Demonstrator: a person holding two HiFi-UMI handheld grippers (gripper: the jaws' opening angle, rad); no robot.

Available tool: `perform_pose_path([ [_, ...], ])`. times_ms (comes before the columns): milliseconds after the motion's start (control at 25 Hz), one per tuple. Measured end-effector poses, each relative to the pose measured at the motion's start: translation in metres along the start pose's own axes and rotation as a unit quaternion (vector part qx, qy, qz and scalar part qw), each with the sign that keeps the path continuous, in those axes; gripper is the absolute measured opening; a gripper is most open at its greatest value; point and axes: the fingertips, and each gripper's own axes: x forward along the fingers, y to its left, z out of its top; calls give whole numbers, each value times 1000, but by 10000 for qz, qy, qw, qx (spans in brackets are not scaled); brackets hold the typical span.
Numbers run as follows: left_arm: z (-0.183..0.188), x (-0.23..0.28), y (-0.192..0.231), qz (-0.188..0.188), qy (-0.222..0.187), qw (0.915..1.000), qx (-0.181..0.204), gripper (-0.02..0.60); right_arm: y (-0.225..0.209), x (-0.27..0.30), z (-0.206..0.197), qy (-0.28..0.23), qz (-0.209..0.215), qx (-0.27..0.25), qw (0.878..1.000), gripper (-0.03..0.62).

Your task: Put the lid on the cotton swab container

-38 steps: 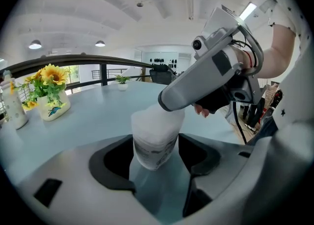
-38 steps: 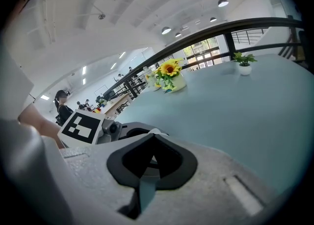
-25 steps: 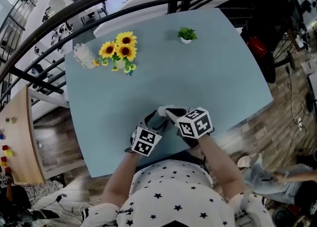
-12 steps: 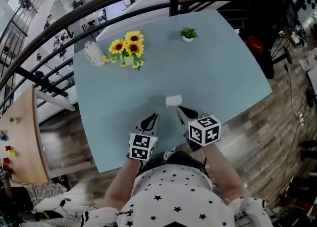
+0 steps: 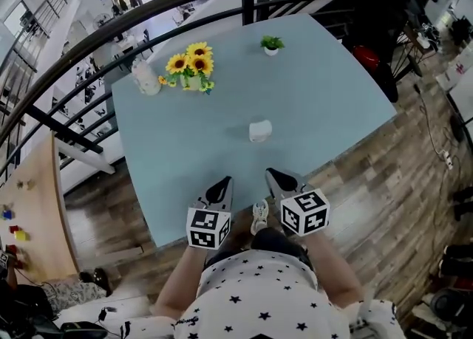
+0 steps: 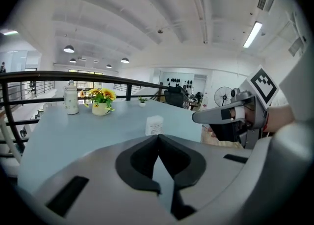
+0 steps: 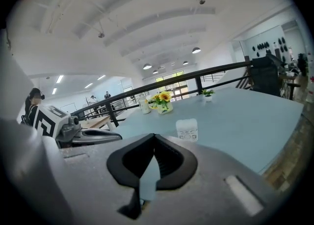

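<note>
The cotton swab container [image 5: 259, 131] seems to be covered already. The left claw [image 5: 225, 182] and right claw [image 5: 271, 175] are closed together, empty.

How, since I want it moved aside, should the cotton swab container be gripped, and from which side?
Probably grip the cotton swab container across its side walls at mid-height, coming low from the near table edge. It stands upright and alone, both flanks free. The right gripper, shut now, would have to open first.
</note>
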Motion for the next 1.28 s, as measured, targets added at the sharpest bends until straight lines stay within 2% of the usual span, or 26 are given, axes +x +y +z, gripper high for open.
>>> perform_pose_path([
  [320, -16, -66, -24, -20, -76, 10000, -16, 3, 44, -45, -24, -202, -63, 67, 9998, 6],
  [640, -20, -115, -39, 69, -278, 9996, -70, 3, 85, -78, -35, -322, 74, -169, 9993, 6],
  [960, -32, -150, -46, 198, -422, 9988, -119, 3, 113, -101, -41, -513, 127, -281, 9982, 6],
  [1280, -37, -157, -47, 217, -463, 9986, -153, 3, 121, -107, -43, -598, 157, -268, 9977, 6],
])
